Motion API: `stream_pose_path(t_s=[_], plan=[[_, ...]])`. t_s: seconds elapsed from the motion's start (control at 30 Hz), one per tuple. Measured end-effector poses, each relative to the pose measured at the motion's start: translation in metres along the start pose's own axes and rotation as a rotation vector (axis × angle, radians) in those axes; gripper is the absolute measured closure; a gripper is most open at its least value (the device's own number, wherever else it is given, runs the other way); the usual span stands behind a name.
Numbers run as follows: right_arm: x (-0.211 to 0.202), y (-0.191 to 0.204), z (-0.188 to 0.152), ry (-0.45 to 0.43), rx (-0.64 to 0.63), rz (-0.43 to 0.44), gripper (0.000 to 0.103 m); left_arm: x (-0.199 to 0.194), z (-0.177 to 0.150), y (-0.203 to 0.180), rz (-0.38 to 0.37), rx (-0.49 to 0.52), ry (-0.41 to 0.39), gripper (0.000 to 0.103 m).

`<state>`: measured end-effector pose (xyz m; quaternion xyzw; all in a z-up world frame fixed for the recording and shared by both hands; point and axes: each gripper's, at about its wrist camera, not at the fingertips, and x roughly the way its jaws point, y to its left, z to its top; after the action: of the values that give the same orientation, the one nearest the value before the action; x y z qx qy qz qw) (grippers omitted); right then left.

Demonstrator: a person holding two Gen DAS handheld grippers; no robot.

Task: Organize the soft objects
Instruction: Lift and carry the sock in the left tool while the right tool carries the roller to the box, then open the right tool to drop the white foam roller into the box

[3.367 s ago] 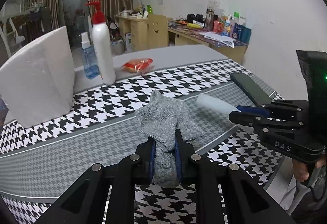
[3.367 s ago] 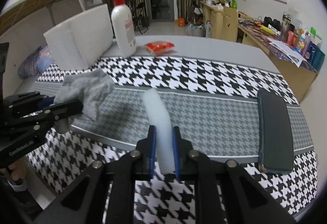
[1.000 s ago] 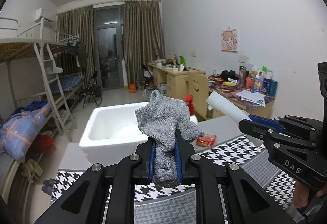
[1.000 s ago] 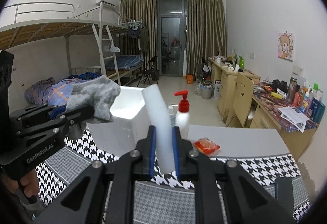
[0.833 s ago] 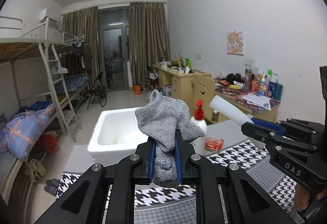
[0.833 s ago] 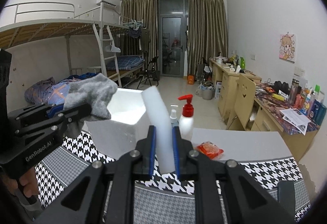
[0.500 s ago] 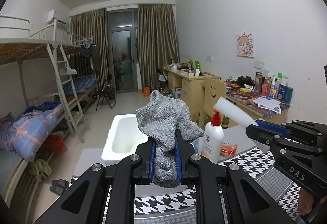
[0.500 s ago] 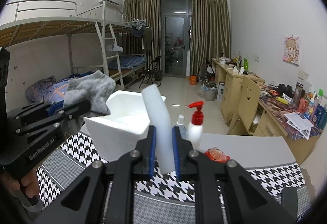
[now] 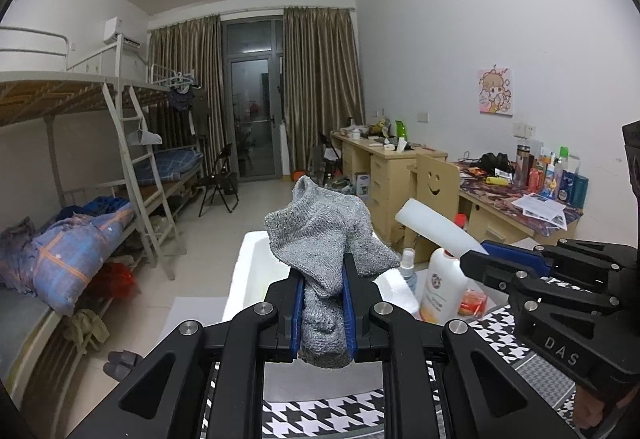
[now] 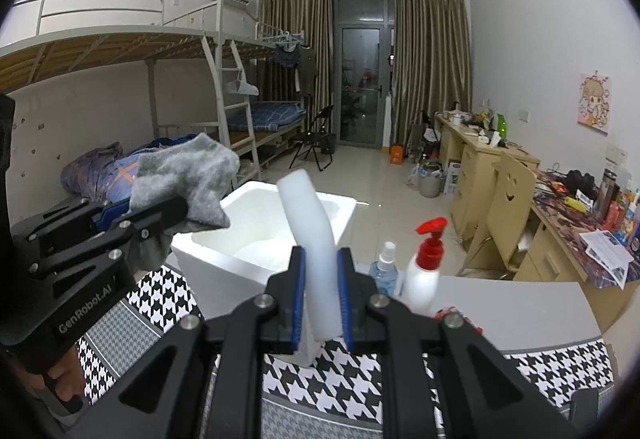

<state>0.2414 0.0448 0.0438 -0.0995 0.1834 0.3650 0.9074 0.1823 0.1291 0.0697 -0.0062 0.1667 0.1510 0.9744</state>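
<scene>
We have lifted both pieces off the counter (image 10: 520, 303): left tongs (image 9: 323, 313) clamp the grey sock (image 9: 326, 239), right tongs (image 10: 322, 293) clamp the white foam tube (image 10: 310, 219); next, the foam box (image 10: 224, 255).

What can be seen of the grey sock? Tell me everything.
The grey sock is a knitted, fuzzy-looking fabric piece, bunched and crumpled. The left gripper pinches its lower part between blue-padded fingers; the top flops loosely over them. It is held in the air, in front of the white foam box, touching nothing else.
</scene>
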Motion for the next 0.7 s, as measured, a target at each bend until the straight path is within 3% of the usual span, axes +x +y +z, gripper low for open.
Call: stream_pose_path(t_s=[0.7], plan=[[0.060,0.010,0.020,0.070,-0.010,0.044,0.084,0.016,0.001,0.032,0.102,-0.032,0.014,0.085]])
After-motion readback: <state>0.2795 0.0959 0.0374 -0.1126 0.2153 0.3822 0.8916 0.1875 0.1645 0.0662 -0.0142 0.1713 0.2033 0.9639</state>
